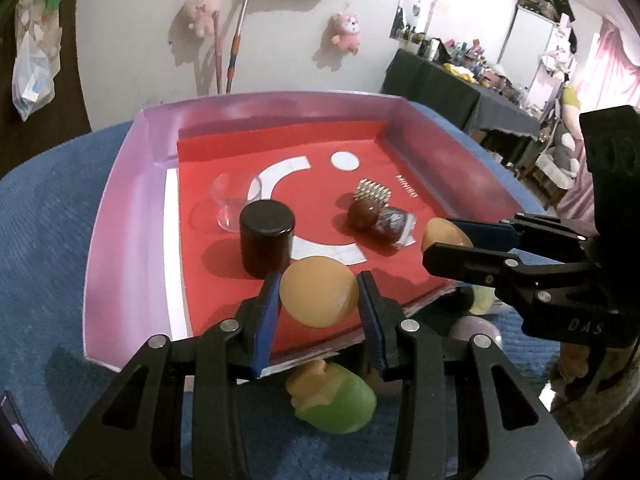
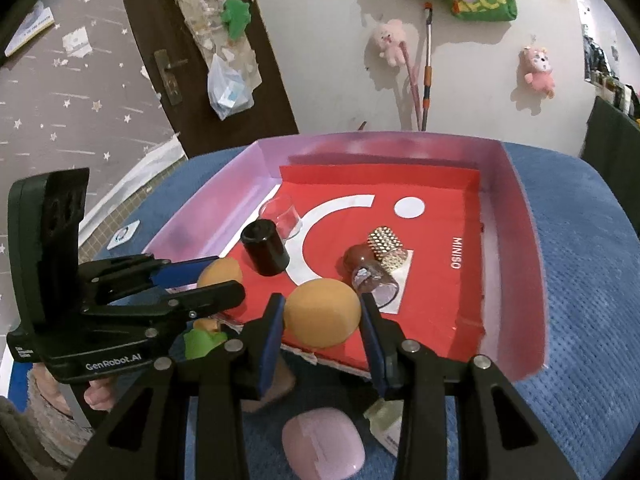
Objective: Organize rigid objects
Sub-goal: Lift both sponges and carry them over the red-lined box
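My left gripper (image 1: 319, 298) is shut on a tan egg-shaped object (image 1: 318, 291) over the near edge of the pink tray (image 1: 132, 200). My right gripper (image 2: 322, 312) is shut on a second tan egg (image 2: 322, 312), also over the tray's near edge. Each gripper shows in the other's view, the right gripper (image 1: 448, 240) at right and the left gripper (image 2: 216, 276) at left. In the red-floored tray stand a black cylinder (image 1: 266, 240), a clear cup (image 1: 228, 204), a brown ball (image 1: 362, 216), a studded gold piece (image 1: 372, 192) and a clear-wrapped brown item (image 1: 394, 224).
The tray sits on a blue cloth (image 1: 48, 240). In front of it lie a green and tan toy (image 1: 332, 396), a pink case (image 2: 324, 444) and a pale bottle (image 2: 386, 422). A wall with plush toys (image 1: 346, 32) is behind. A cluttered dark table (image 1: 460, 84) stands at right.
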The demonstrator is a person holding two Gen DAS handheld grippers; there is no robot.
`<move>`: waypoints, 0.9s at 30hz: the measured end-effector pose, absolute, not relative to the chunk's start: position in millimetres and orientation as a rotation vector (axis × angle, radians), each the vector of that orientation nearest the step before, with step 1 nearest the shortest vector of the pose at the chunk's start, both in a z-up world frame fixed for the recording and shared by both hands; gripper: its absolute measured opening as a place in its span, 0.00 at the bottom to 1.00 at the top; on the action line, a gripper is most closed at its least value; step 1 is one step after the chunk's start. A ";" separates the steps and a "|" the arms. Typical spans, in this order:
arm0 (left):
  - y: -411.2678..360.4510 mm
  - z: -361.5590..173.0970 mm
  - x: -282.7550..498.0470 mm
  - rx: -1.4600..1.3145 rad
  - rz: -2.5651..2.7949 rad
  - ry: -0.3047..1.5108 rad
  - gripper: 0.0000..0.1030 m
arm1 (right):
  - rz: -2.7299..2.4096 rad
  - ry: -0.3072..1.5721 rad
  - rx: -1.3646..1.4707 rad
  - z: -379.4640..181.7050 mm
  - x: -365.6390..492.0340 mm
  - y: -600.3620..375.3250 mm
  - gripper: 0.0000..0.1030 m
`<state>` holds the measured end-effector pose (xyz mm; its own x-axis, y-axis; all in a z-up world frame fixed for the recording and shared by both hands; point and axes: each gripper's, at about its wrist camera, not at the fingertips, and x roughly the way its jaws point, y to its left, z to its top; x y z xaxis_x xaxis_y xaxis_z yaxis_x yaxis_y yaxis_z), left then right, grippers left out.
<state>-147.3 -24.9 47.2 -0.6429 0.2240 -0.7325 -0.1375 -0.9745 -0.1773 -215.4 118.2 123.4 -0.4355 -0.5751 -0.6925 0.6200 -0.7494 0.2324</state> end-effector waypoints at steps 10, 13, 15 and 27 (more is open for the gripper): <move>-33.0 28.0 -165.5 -1.290 2.665 -0.195 0.35 | -2.144 0.085 1.098 103.4 -233.8 100.9 0.39; -36.0 23.4 -170.8 -1.304 2.667 -0.216 0.35 | -2.139 0.089 1.112 98.8 -236.8 98.0 0.39; -37.1 20.9 -173.5 -1.310 2.668 -0.225 0.35 | -2.134 0.086 1.126 95.4 -240.1 97.0 0.39; -35.1 17.1 -189.8 -1.299 2.728 -0.195 0.35 | -2.221 0.092 1.134 88.8 -260.1 102.4 0.39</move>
<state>-189.8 -35.1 17.1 -0.6265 0.1580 -0.7632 -0.0475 -0.9852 -0.1649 -260.1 102.4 88.8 -0.4269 -0.5058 -0.7496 0.5664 -0.7957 0.2144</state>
